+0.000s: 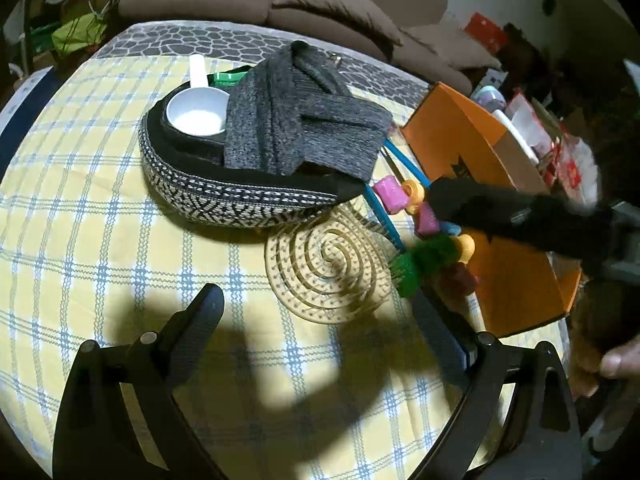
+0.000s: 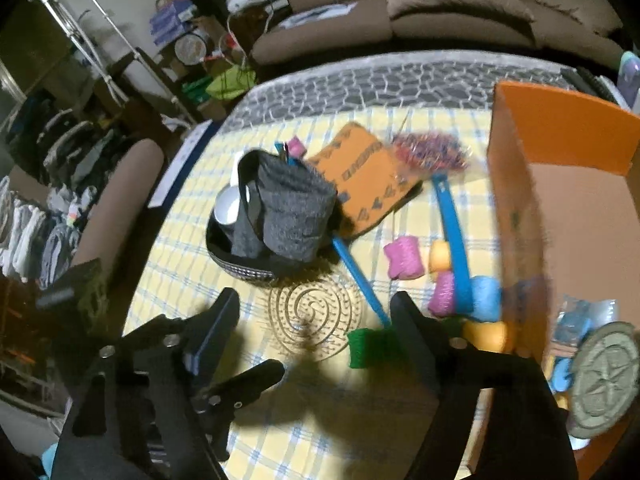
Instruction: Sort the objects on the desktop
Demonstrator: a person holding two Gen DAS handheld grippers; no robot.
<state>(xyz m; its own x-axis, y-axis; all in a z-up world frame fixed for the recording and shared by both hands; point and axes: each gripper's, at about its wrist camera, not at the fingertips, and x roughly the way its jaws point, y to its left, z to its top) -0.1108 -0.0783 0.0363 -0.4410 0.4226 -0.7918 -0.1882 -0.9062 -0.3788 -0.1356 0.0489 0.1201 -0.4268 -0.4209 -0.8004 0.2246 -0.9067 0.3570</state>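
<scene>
Both grippers are spread and hold nothing: left gripper over the brush at centre, right gripper by the blurred green roller. The right arm hides some rollers beside the orange box.

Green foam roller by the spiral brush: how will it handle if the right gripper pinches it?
The green roller looks like soft foam, so it probably squashes under the pads and weighs little. Being cylindrical, it may roll if nudged. The blue stick ends at it; if attached, it could swing on lifting.
</scene>
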